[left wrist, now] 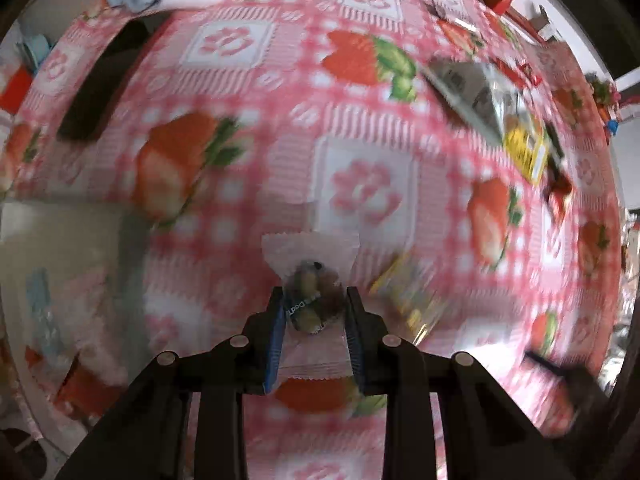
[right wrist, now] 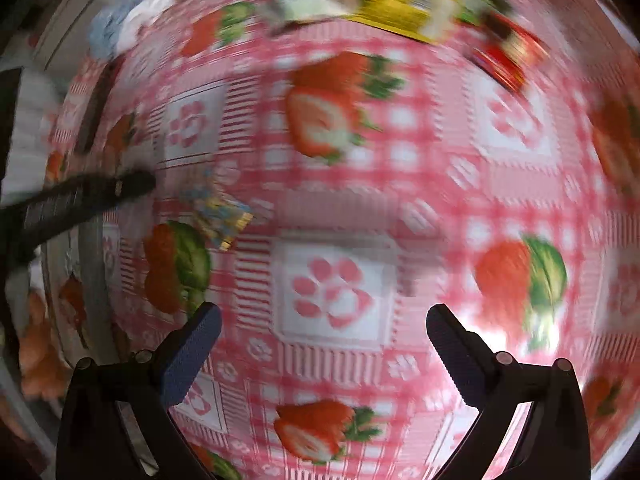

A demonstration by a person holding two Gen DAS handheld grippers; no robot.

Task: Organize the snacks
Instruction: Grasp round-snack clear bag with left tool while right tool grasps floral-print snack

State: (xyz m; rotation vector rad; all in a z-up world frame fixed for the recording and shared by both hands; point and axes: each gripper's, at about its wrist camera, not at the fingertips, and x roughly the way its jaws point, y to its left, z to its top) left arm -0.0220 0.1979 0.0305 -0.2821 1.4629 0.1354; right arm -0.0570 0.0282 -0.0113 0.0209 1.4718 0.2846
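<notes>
Pink checked tablecloth point(left wrist: 248, 128) with strawberries and flower squares covers the desk, and both views are smeared with blur. In the left wrist view, the left claw point(left wrist: 315, 310) points straight down and is clamped on a small clear snack packet point(left wrist: 314, 280). The blue pads point(left wrist: 276, 336) press on either side of it. The packet's crimped white edge sticks out ahead of the fingertips, with something dark and yellowish inside. Just to the right of it lies another small packet point(left wrist: 408, 300), yellow and clear, too blurred to read. Farther off at the upper right sits a cluster of snacks: a silvery bag point(left wrist: 468, 88), a yellow packet point(left wrist: 524, 148) and a red and dark wrapper point(left wrist: 560, 192), close together. A dark flat object point(left wrist: 100, 84) lies at the upper left of the desk.

Over to the right wrist view: the right claw point(right wrist: 324, 320) hangs wide open above bare cloth, nothing between its fingers. A small blue and yellow packet point(right wrist: 218, 212) lies to its left, well apart from it. The yellow packet point(right wrist: 404, 8) and red wrapper point(right wrist: 508, 52) line the top edge.
</notes>
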